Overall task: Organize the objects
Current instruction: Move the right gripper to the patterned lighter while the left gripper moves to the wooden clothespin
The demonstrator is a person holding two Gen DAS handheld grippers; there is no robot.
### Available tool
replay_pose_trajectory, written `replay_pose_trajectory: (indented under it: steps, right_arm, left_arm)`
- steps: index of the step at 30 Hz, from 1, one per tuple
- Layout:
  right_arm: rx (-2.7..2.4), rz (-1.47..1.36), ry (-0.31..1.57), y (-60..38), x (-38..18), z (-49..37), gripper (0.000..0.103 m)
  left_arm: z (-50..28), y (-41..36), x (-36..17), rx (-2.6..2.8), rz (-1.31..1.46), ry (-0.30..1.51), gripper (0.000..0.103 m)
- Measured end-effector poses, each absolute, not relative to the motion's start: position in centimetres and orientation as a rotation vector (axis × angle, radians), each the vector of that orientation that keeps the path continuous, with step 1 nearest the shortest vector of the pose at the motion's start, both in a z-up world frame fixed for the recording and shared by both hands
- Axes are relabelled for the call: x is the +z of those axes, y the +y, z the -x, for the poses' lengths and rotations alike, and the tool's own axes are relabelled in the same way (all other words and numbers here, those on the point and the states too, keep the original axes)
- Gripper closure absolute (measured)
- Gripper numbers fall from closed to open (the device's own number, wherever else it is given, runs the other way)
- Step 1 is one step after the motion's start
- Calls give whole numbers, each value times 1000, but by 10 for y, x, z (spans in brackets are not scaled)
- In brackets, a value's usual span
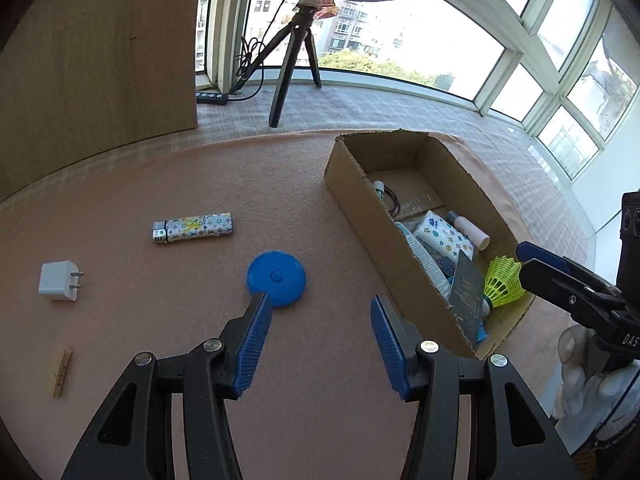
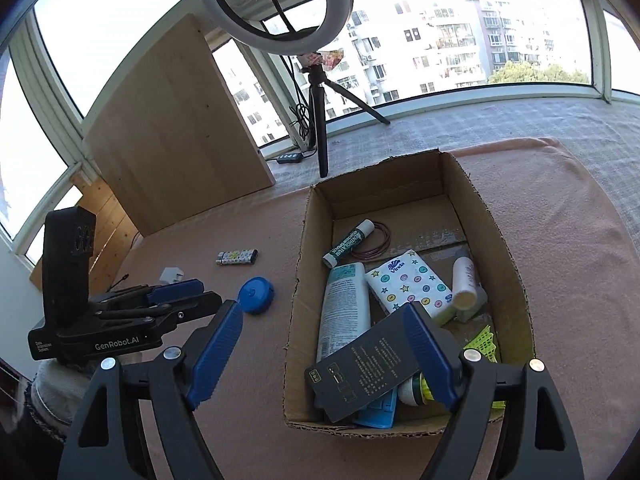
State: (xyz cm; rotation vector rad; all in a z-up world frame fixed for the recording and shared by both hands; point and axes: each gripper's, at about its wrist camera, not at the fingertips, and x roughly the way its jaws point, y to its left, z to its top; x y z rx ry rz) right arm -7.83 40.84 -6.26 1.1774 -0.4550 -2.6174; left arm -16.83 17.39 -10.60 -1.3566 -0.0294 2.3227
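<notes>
Clothespin [image 1: 60, 370] in left view only.

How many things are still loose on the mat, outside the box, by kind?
Lighter: 1
Blue disc: 1
Plug: 1
Clothespin: 1
Total: 4 outside the box
</notes>
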Motion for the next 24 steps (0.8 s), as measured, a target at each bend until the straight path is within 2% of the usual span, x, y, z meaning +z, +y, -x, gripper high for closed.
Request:
replay_pose_trajectory:
  steps: [13,18,24]
  right_arm:
    - [-2634,-1170,-217,340,-61,74,24]
    - [-2582,-1206,-195,313,-64,84,24]
    - [-2538,-1223,-115,278,-69,98,34]
  left_arm:
    - [116,25,-133,2471,1510,-96,48]
    - [105,-16,-139,2505,1541,-121,48]
    - [105,-46,-140,2534,1549,-148,48]
